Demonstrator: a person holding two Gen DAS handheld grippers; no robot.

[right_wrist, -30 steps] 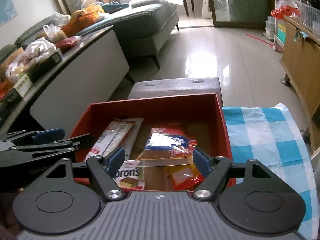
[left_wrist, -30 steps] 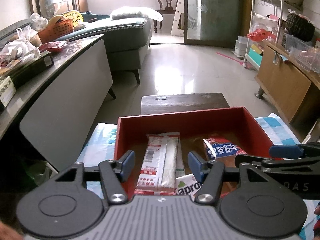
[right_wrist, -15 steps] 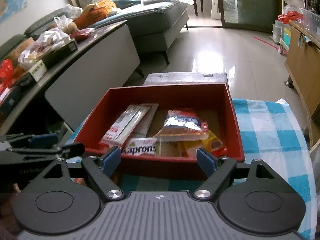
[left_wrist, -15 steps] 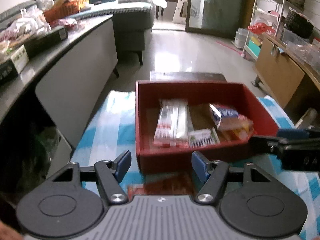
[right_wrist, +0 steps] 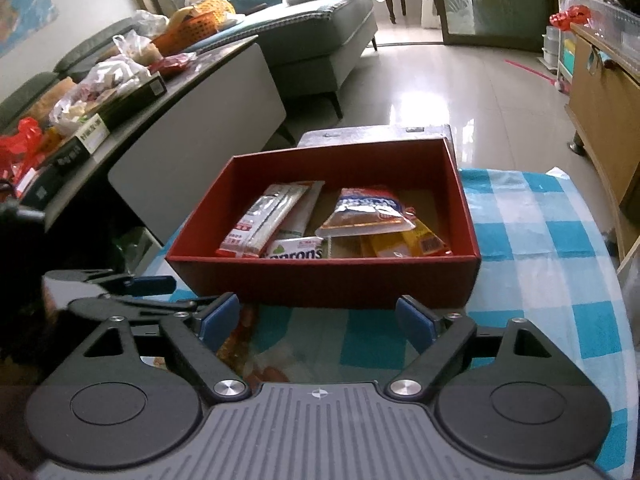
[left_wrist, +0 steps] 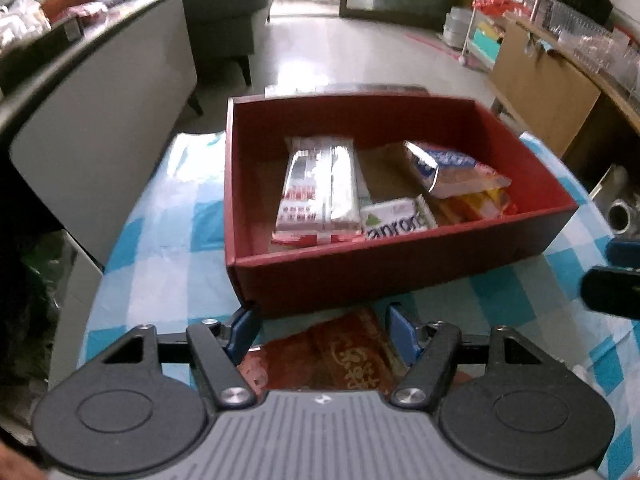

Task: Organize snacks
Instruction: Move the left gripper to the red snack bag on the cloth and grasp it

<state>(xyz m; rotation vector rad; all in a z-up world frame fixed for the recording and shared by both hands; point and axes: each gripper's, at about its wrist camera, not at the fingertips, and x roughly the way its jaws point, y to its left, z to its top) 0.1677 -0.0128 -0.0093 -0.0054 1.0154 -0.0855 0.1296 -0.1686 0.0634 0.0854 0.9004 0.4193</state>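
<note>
Both grippers had drawn back from the red box (left_wrist: 392, 272); left gripper (left_wrist: 322, 330) widened, unclenched, over a red packet (left_wrist: 340, 356); right gripper (right_wrist: 318, 322) widened, empty.

Box (right_wrist: 320, 276): matt red cardboard, brown paper-like floor inside. Long packet (left_wrist: 320, 192): glossy silvery foil-like wrap, creased. Clear bag (right_wrist: 366, 216): shiny transparent plastic film. White pack (left_wrist: 398, 220): smooth printed wrapper with a slight sheen. Red packet (left_wrist: 340, 356), seen between the left gripper's (left_wrist: 320, 332) pads: glossy red film with gold print. Tablecloth (right_wrist: 540, 240): blue-and-white check, smooth and faintly shiny, like plastic sheet. Grippers, right (right_wrist: 318, 320): matt black plastic arms, ribbed grey body, blue pads, bright metal screws. Floor (right_wrist: 440, 80): polished tile, mirror-glossy. Cabinet (right_wrist: 600, 120): matt wood.
</note>
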